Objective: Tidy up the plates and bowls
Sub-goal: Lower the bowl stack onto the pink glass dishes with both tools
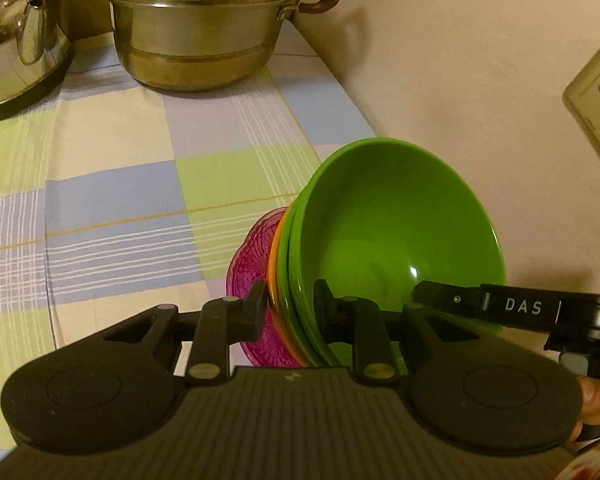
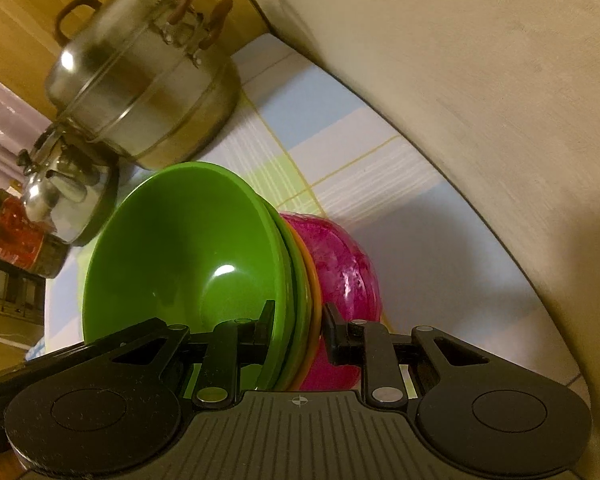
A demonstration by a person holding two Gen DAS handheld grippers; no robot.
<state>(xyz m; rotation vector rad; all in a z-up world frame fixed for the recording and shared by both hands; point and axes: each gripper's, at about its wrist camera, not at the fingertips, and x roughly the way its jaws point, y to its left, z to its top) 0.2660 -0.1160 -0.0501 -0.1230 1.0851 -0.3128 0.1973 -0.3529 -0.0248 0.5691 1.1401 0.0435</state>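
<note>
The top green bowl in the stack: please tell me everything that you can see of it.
The green bowl is glossy and looks like plastic, deep with a plain flared rim, and nothing lies inside it. It is the innermost of a nested stack, over another green rim, an orange rim and a pink patterned transparent dish. The stack is tilted on its side, above the checked tablecloth. The left tool and the right tool each clamp the stacked rims, one pad inside this bowl.
</note>
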